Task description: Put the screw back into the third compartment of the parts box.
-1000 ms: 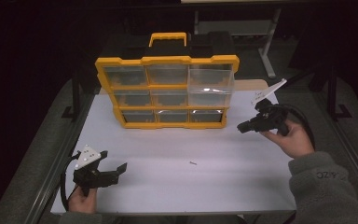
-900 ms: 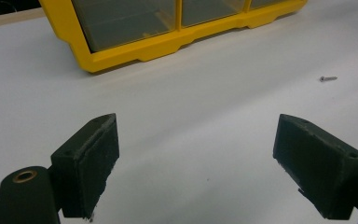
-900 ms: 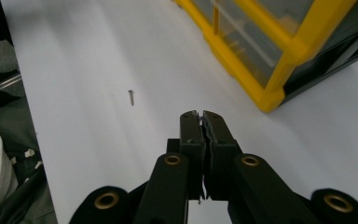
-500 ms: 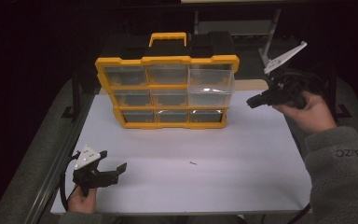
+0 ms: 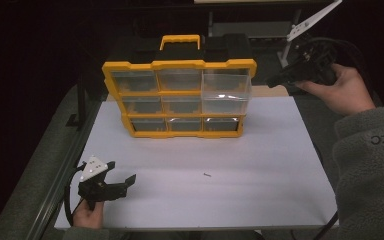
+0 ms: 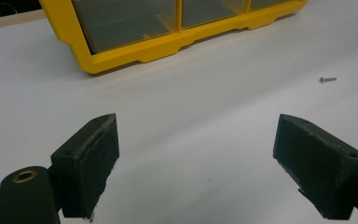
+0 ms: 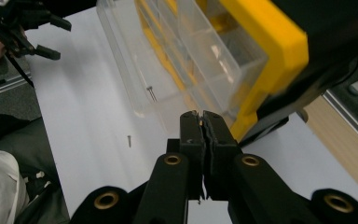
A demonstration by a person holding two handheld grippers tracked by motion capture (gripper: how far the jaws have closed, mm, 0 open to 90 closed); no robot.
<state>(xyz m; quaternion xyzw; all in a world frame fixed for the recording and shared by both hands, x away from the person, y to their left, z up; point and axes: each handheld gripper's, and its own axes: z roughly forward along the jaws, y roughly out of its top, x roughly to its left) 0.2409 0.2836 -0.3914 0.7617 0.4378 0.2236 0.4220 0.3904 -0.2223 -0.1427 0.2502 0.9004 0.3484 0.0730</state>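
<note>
- So, the open drawer [image 5: 227, 84] sits top right in the yellow organizer [image 5: 180, 65], pulled out past the frame (clear plastic, edge hard to read). Anything dropped short of its lip lands on the table in front of the organizer.
- Right gripper [image 5: 274, 81] hangs just right of the organizer, level with that drawer, fingers pressed tight together. I cannot tell whether anything small is pinched at the tips; if so, a thin part could slip out unnoticed.
- A swing in toward the drawer risks clipping its front and shoving it shut, or tipping the organizer back (it stands upright on one edge).
- What looks like a thin screw [image 7: 151, 93] lies in the clear drawer in the right gripper view; a knock could bounce it out.
- A loose screw [image 5: 207, 175] lies on the white table [image 5: 260, 200], well in front of the organizer. It's easy to brush off with a sleeve or cable.
- Left gripper [image 5: 124, 172] is low at the front left of the organizer, well apart from it, fingers spread wide on nothing. It's not bracing the organizer, so any push goes unresisted.
</note>
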